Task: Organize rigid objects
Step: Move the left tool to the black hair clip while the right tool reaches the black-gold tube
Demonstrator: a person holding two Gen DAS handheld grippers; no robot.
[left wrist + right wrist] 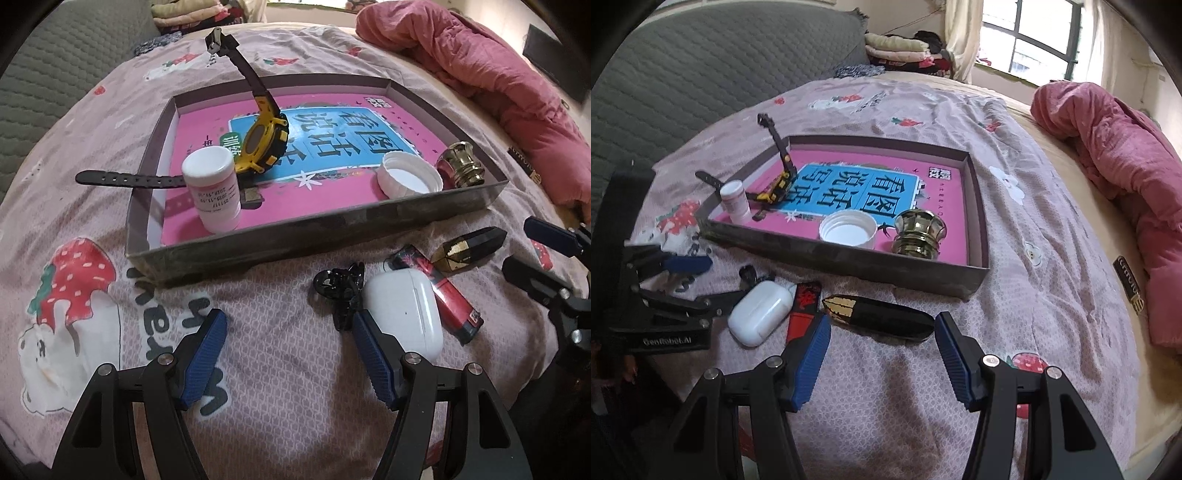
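Inspection of the sorting area on the bedspread [258,314]: a shallow cardboard tray [332,236] serves as the collection point, and four rigid items already sit inside it. At the tray's 8 o'clock corner stands a white pill bottle [212,188], upright. A yellow watch [264,142] leans against it, which explains why the watch sits on edge with one strap raised toward 12 o'clock and the other hanging over the left wall. At the tray's 4 o'clock corner lie a white cap [408,179], open side up, and just beside it a gold cap [460,162].

Four items remain outside, grouped close together along the tray's near wall: a black hair claw [341,295], a white earbud case [404,314], a red lighter [441,291] and a black-and-gold case [469,249]. The earbud case touches the lighter; the claw lies at the case's 9 o'clock.

My left gripper [288,354] has its jaws well apart and nothing between them; its right finger sits at the edge of the claw and the earbud case. I judge it is lining up on one of those.

My right gripper [881,354] is likewise spread and empty, with the black-and-gold case just ahead at its 12 o'clock, apparently its next pick.

Task roughly half complete by count.
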